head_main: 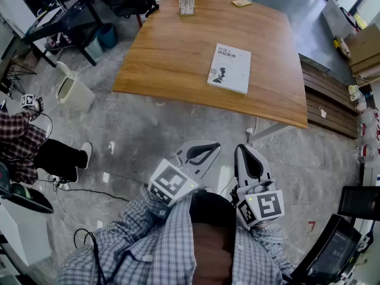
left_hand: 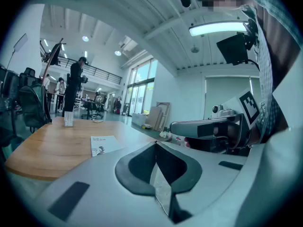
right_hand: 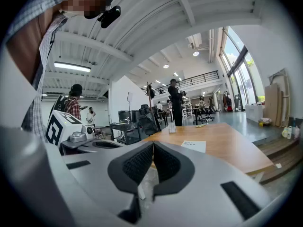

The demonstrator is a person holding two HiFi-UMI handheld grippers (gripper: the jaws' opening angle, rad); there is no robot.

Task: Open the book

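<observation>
A closed white book (head_main: 229,68) lies flat on the wooden table (head_main: 172,58), toward its near right part. Both grippers hang close to my body over the floor, well short of the table edge. My left gripper (head_main: 210,148) is shut with nothing between its jaws, and my right gripper (head_main: 244,152) beside it is shut and empty too. In the left gripper view the pads (left_hand: 142,164) meet at the tip, with the book (left_hand: 105,144) far ahead on the left. The right gripper view shows the book (right_hand: 194,146) beyond its closed jaws.
A small upright box (head_main: 186,5) and a yellow item (head_main: 241,2) sit at the table's far end. A white bin (head_main: 71,88) and a seated person (head_main: 29,147) are on the left. A wooden bench (head_main: 326,103) and cardboard boxes (head_main: 363,51) stand on the right.
</observation>
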